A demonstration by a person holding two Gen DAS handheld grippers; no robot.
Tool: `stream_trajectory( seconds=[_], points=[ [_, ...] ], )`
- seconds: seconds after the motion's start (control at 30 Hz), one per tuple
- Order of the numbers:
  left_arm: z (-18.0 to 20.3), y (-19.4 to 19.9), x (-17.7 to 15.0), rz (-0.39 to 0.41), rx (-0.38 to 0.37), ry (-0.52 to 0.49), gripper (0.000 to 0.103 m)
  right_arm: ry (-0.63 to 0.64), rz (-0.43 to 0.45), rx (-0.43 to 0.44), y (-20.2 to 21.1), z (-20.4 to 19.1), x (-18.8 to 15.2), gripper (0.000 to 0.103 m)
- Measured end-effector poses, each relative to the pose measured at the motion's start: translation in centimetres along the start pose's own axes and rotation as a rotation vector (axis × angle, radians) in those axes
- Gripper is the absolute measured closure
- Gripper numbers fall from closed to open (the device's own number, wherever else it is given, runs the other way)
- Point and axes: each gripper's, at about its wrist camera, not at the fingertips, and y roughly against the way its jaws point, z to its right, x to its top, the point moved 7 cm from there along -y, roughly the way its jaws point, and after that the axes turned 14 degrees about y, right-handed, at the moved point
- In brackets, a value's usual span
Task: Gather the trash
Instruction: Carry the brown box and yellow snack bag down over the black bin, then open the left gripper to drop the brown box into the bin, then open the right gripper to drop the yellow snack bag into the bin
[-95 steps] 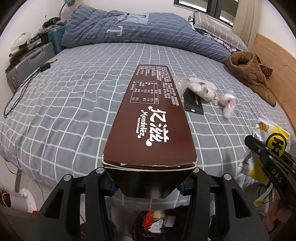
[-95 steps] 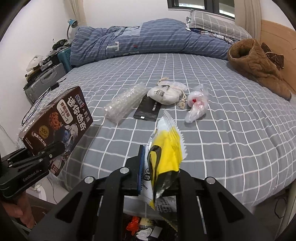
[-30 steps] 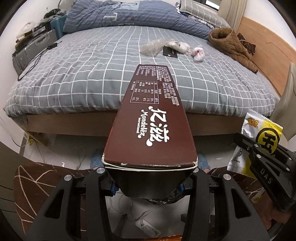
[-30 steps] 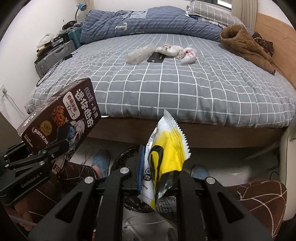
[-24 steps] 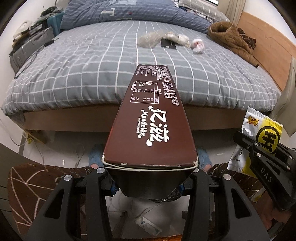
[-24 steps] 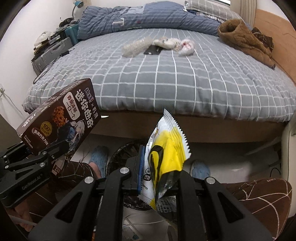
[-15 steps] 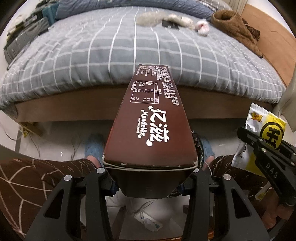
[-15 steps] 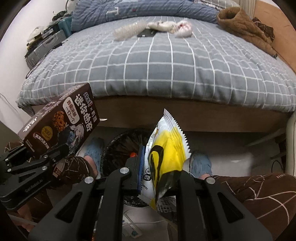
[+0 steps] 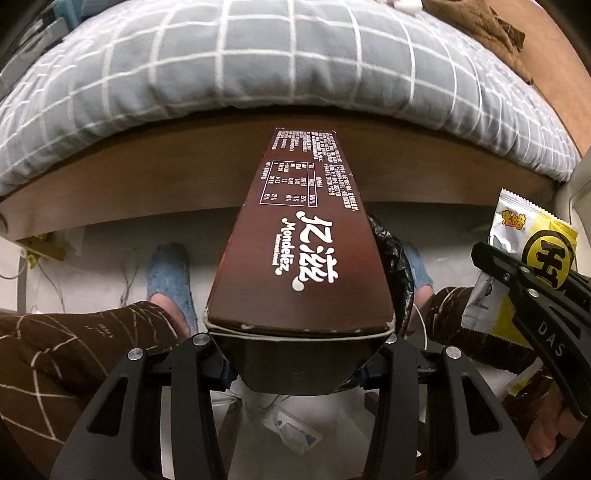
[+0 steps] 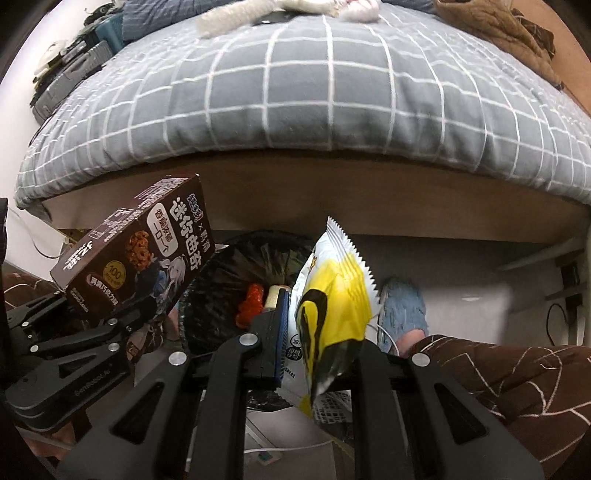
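Note:
My left gripper [image 9: 299, 354] is shut on a long brown cookie box [image 9: 301, 236] that sticks out forward; the box also shows in the right wrist view [image 10: 136, 258]. My right gripper [image 10: 317, 354] is shut on a yellow and white snack packet [image 10: 332, 310], also seen at the right of the left wrist view [image 9: 532, 254]. Both are held above a black-lined trash bin [image 10: 229, 273] on the floor below the bed edge. The bin holds an orange scrap [image 10: 251, 299] and other trash. The box hides most of the bin in the left wrist view [image 9: 397, 258].
The bed with a grey checked cover [image 10: 332, 92] fills the top, its wooden side rail [image 9: 147, 173] just ahead. More wrappers [image 10: 280, 7] lie far back on the bed. A brown coat [image 10: 491, 26] lies at the right. The person's knees [image 10: 517, 373] and blue slippers [image 9: 170, 273] flank the bin.
Both grippers have tilted down and dropped from bed height toward the floor. The bed top has slid up out of view and the trash bin has come into view beneath the held items.

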Motion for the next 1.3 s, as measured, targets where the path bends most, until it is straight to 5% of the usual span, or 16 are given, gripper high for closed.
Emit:
stream_trajectory(
  seconds=[0.33,0.5,0.8,1.3],
  points=[
    [1.4,-3.0,-0.3,-0.058,-0.003,-0.040,0.055,-0.025,-0.041,0.003,-2.3,0.8,-0.3,0.091],
    [0.6,-2.5,0.2,-0.018,0.013,-0.036,0.029,-0.016,-0.037,0.014,-2.7,0.1,0.1,0.091],
    [-2.2,0.0,1.8,0.070,0.023,0.018,0.010,0.021,-0.008,0.039,-2.4,-1.9,1.3,0.091],
    [-6.9,2.6,3.1,0.120,0.039,0.093,0.006,0.112,-0.003,0.065,-3.2,-6.6,3.7,0.089]
  ],
)
